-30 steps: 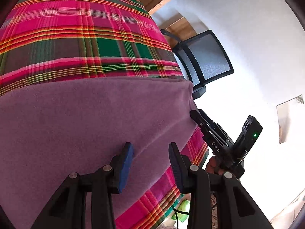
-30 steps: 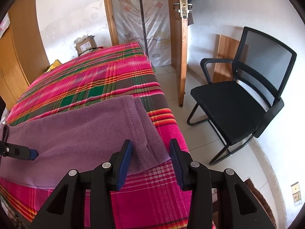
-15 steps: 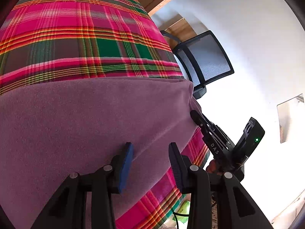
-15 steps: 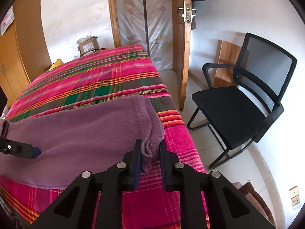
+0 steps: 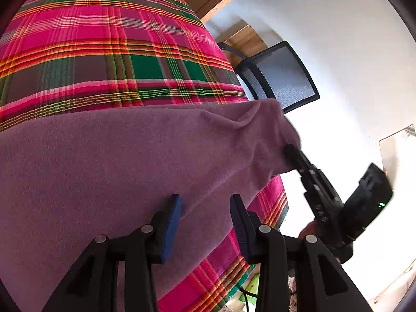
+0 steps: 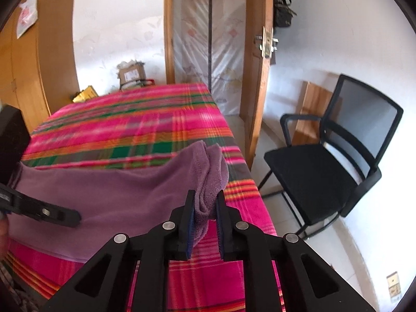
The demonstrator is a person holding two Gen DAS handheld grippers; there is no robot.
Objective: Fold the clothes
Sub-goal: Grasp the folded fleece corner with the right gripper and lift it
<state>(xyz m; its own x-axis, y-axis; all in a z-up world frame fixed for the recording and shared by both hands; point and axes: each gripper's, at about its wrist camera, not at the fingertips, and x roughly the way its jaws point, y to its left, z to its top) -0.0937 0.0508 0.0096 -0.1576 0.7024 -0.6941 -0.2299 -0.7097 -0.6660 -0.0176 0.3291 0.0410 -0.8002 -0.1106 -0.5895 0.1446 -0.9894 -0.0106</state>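
At lower centre, the right gripper (image 6: 204, 214) pinches the bunched corner of the purple garment (image 6: 117, 195); the left gripper (image 5: 205, 217) hovers spread above it; the garment lies mid-frame across the plaid bedspread (image 6: 135, 127); black chair (image 6: 327, 171) at right

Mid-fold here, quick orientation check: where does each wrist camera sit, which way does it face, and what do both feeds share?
Left wrist: behind the open left gripper, facing across the purple garment and plaid bedcover; the right gripper shows pinching the garment's end.
Right wrist: behind the right gripper, shut on the garment's bunched end, facing the door; a left finger shows.
Shared: garment, bedcover, black chair.
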